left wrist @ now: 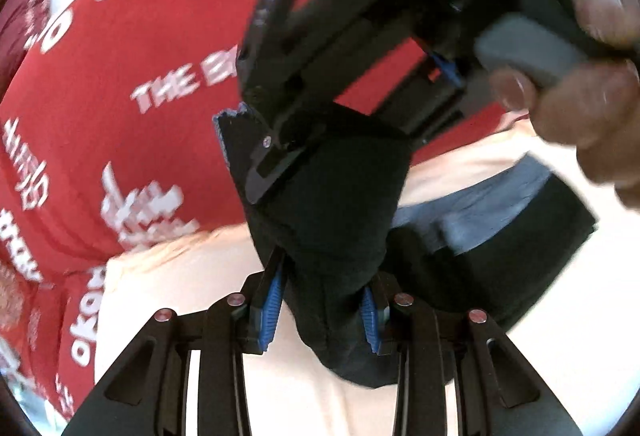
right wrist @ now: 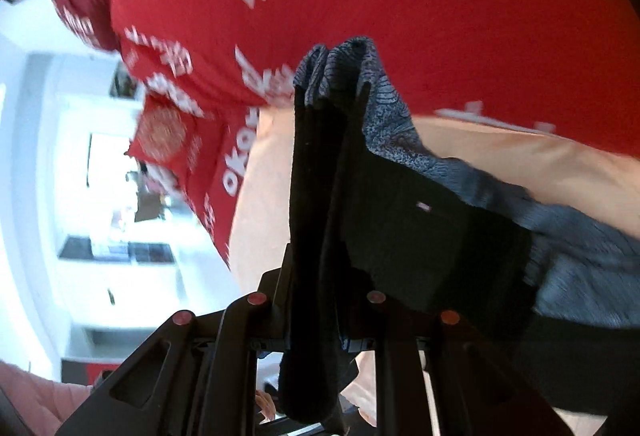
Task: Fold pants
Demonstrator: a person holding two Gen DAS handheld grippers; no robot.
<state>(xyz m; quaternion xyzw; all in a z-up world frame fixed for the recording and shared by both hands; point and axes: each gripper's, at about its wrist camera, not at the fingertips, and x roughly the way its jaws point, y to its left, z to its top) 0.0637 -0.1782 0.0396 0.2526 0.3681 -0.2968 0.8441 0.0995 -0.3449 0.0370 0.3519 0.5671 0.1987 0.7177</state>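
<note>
The pants are black with a grey patterned inside, and they hang bunched above a pale peach surface. My left gripper is shut on a thick fold of the black cloth, with a blue pad on each side. My right gripper comes in from the upper right just above, clamped on a higher edge of the same cloth. In the right wrist view the pants rise upright out of my right gripper, whose fingertips are buried in the fabric. The grey inside shows at the top.
A person in a red shirt with white lettering stands close behind the pants. A hand holds the right gripper's handle. The peach surface spreads under the cloth. A bright room lies to the left.
</note>
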